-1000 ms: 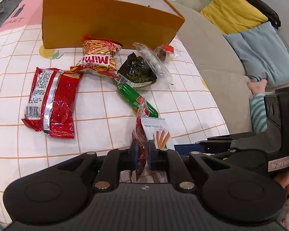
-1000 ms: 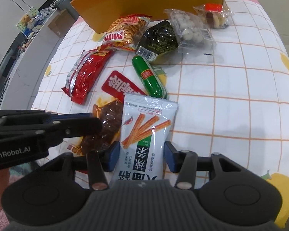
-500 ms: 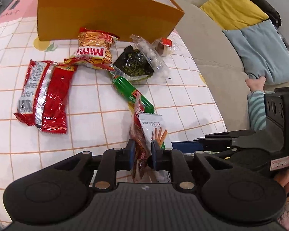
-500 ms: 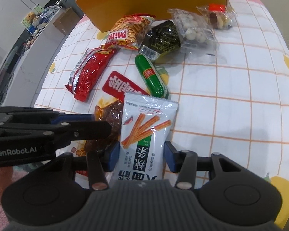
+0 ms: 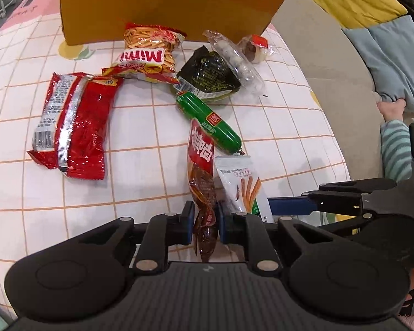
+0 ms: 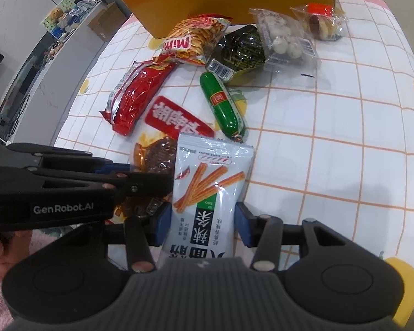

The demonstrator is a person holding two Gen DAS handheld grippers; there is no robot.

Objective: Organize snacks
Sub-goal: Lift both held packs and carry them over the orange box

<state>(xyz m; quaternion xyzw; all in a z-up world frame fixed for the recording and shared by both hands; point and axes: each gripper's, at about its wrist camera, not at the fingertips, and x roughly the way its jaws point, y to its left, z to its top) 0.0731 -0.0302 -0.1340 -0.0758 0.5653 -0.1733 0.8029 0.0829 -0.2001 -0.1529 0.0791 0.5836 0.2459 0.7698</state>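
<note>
Since a second ago the left gripper (image 5: 204,219) has loosened a little: its jaws have just been opening, and the red pouch (image 5: 202,171) still stands between them. Blue pads sit close on either side of the pouch's dark lower end, and whether they still press on it cannot be told from the left view. From the right view the pouch (image 6: 162,135) shows a red label above a brownish clear window.

The right gripper (image 6: 200,222) has kept its place, jaws clamped on a silver packet (image 6: 209,182) printed with orange sticks. That packet is held upright, just beside the red pouch and partly overlapping it.

Everything sits over a table (image 5: 19,193) covered in a white cloth with an orange grid and yellow fruit prints. Beyond the two held packets lies a green sausage (image 5: 209,122), its near end almost touching the pouch. To the left lies a long red bag (image 5: 74,121), flat, well apart from the sausage. Further back are an orange Mimi bag (image 5: 149,52), a black-and-green packet (image 5: 209,74), a clear packet of pale balls (image 5: 234,55) and a small clear packet with a red tag (image 5: 255,47), clustered together. Behind them stands an open orange box (image 5: 165,5), with the Mimi bag against its front wall.

At the right edge of the left view, a striped sleeve (image 5: 394,151) shows beside a beige sofa (image 5: 317,41) with yellow and blue cushions.
</note>
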